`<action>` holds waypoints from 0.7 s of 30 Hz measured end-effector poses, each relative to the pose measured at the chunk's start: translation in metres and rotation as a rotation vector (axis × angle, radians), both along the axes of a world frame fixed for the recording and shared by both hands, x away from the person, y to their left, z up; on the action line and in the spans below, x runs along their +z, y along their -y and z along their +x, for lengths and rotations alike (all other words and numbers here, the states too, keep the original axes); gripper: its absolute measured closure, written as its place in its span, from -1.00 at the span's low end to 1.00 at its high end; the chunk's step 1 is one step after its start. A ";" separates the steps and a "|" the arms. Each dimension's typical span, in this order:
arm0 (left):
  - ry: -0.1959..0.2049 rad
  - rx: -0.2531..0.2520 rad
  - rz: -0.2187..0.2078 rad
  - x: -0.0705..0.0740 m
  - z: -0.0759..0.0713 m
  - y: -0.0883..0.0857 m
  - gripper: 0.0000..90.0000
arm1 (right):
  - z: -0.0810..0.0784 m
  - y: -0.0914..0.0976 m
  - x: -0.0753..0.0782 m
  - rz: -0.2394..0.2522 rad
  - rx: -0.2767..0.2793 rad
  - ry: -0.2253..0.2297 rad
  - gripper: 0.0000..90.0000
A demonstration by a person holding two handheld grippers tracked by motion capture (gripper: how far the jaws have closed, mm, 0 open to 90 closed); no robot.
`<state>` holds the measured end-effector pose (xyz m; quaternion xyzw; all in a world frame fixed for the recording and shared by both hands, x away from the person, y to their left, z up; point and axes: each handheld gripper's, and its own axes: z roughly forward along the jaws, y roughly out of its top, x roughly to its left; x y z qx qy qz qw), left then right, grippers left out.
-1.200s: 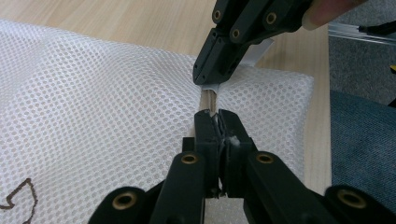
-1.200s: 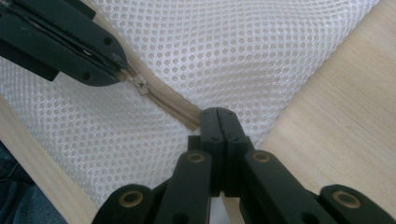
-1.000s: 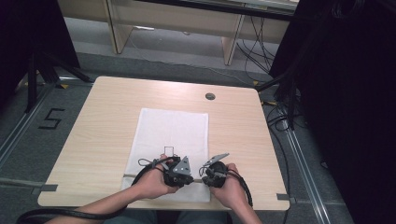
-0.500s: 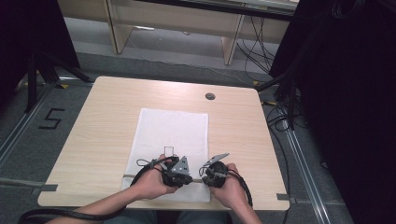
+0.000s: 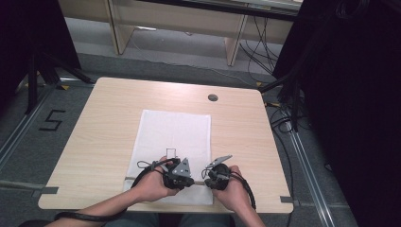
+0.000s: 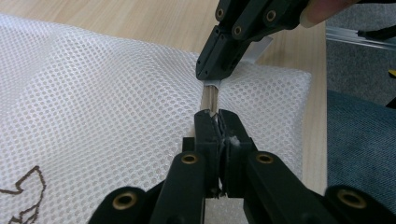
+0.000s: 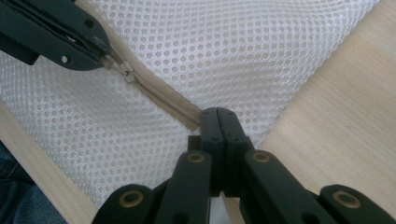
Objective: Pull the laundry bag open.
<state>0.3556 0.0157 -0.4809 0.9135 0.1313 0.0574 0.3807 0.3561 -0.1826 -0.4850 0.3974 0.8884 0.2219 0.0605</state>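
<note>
now both hands sit close together at the near edge of the table [image 5: 94,142]; nothing has moved since a moment ago; the hands are in the same spot and the bag looks just the same; so the zip has not started to slide yet.

the task's thing is a white mesh bag [image 5: 177,137]; it lies flat in the middle of the table, with its near end right under the grippers; a tan zipper [image 7: 159,95] runs along that near end.

the left gripper [image 6: 215,126] is pinched tight; its jaws are closed on the zipper, right where the small pull tab [image 7: 125,73] is; in the right gripper view you can see it [image 7: 100,56] coming in from the top left, with its tips at the pull.

the right gripper [image 7: 218,119] is pinched tight too; it bites the end of the zipper tape, near the corner of the bag; in the left gripper view it [image 6: 211,79] comes down from the top and holds the tape a little way off from the left one.

so both grips look ready; one holds the pull and one holds the end so the bag cannot slip; i think the next move is to draw the pull along the zipper while the other gripper stays put; if the hold on the small pull is weak, it may pop out.
</note>
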 end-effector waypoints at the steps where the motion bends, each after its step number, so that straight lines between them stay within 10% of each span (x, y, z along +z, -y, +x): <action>1: -0.004 0.002 -0.005 0.000 0.000 0.000 0.94 | 0.000 0.000 0.000 -0.001 0.000 0.001 1.00; 21: -0.008 0.008 0.001 0.002 -0.001 -0.007 0.94 | 0.000 0.000 0.000 0.000 -0.001 -0.001 1.00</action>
